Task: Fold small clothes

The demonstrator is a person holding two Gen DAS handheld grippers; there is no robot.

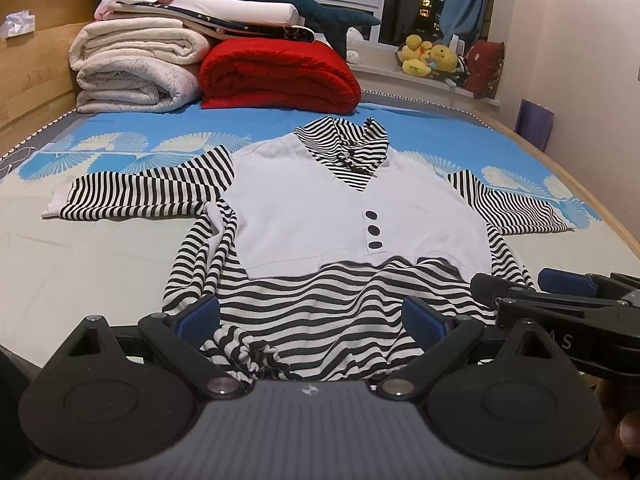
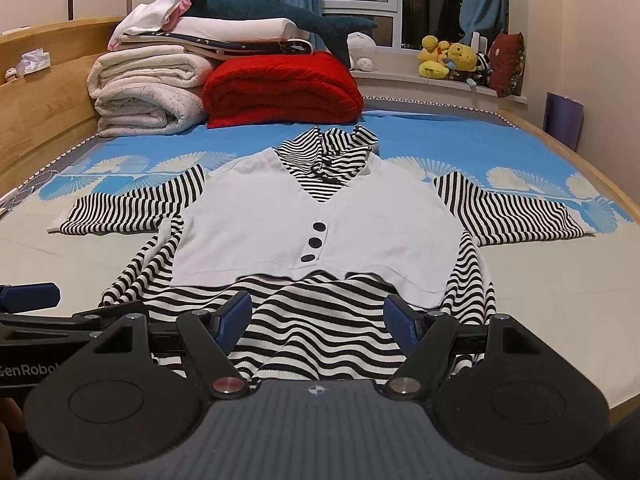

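The top has a white front panel, three dark buttons and black-and-white stripes. At twelve o'clock a red blanket lies on the blue bedsheet, which is patterned with white fans.

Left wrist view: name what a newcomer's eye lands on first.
The striped garment with its white vest front and three dark buttons lies spread flat mid-bed. Behind it sits a bright red blanket beside stacked pale bedding. Both claws, left and right, hover open at its hem.
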